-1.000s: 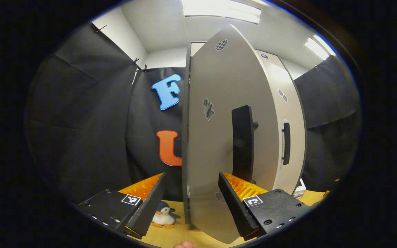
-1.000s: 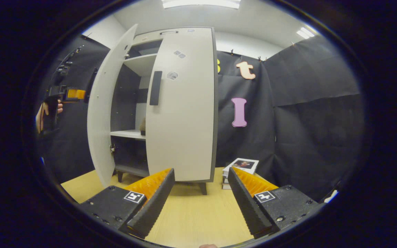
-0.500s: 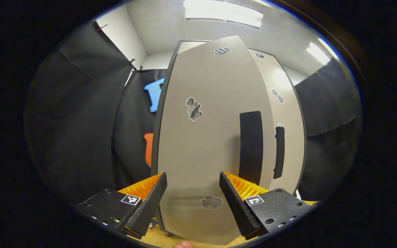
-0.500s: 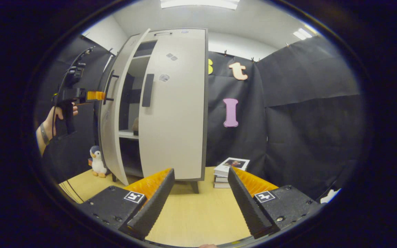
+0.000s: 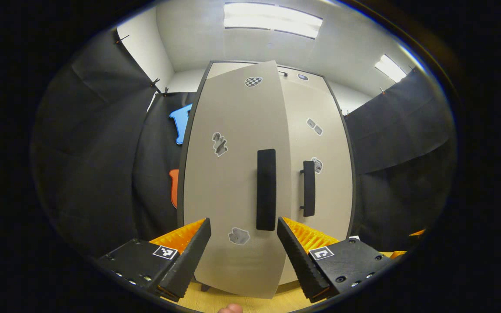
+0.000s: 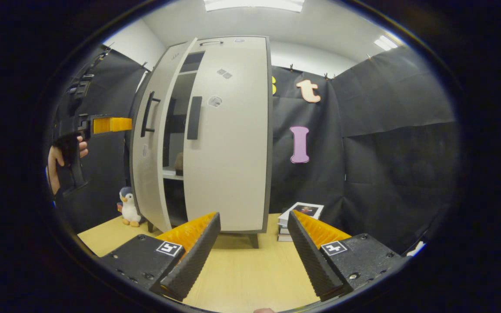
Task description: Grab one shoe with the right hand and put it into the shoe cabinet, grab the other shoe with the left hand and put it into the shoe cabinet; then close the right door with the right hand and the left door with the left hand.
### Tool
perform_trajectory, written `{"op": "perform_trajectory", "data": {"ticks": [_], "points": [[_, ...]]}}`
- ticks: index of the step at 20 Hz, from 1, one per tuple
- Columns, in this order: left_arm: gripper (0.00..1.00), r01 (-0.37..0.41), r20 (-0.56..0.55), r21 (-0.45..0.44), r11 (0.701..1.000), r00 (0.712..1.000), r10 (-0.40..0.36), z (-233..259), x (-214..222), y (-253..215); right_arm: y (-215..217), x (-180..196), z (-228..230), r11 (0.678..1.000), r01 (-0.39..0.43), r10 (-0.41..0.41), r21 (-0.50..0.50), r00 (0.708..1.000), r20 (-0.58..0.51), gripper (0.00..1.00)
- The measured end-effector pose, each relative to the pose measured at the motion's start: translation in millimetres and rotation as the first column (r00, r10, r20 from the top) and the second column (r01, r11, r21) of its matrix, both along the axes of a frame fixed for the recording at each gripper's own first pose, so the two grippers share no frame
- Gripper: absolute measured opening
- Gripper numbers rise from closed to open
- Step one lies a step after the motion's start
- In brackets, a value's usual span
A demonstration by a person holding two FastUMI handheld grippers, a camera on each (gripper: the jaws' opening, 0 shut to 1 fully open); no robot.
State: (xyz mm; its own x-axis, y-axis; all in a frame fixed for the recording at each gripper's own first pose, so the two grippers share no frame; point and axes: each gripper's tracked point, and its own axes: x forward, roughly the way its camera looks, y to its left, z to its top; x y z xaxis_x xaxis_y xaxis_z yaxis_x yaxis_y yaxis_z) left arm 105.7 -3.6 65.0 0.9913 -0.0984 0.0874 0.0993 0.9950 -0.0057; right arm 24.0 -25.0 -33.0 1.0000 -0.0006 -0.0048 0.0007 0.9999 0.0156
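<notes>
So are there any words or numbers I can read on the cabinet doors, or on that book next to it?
Left door, stickers: just blurry shapes, no words to read.
Right door, small stickers: too small to read.
Top book, cover: too small and blurred to read.
So there is nothing I can quote here.

Penguin toy [image 6: 128,208] on wooden floor [image 6: 242,274]; stacked books [image 6: 298,215] by wall.

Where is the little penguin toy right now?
In the right gripper view the penguin toy stands on the wooden floor at the left, beside the cabinet's part-open left door.
</notes>
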Motion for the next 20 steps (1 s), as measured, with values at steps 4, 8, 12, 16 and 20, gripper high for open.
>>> {"op": "perform_trajectory", "data": {"ticks": [4, 8, 12, 16, 20], "points": [[0.94, 0.015, -0.004, -0.005, 1.0, 1.0, -0.015, -22.5, -27.2, -23.2, 0.3, -0.2, -7.7, 1.0, -0.004, 0.003, -0.011, 1.0, -0.012, 1.0], [0.94, -0.003, -0.059, -0.02, 1.0, 0.998, 0.001, -65.2, -50.2, -37.9, -3.6, -4.8, -14.5, 1.0, 0.012, -0.012, -0.004, 1.0, -0.018, 1.0], [0.95, -0.015, -0.088, -0.039, 0.999, 0.996, 0.012, -97.8, -72.2, -42.4, -4.8, -7.8, -21.5, 1.0, 0.012, -0.011, 0.012, 0.999, -0.033, 1.0], [0.95, -0.058, -0.126, -0.008, 0.998, 0.99, 0.057, -122.5, -88.5, -35.9, -10.4, -9.0, -20.3, 1.0, 0.013, -0.013, 0.006, 1.0, -0.028, 1.0], [0.95, -0.081, -0.147, 0.007, 0.997, 0.986, 0.081, -131.7, -102.8, -32.3, -16.8, -9.5, -23.6, 1.0, 0.026, -0.026, 0.015, 0.999, -0.029, 1.0]]}}
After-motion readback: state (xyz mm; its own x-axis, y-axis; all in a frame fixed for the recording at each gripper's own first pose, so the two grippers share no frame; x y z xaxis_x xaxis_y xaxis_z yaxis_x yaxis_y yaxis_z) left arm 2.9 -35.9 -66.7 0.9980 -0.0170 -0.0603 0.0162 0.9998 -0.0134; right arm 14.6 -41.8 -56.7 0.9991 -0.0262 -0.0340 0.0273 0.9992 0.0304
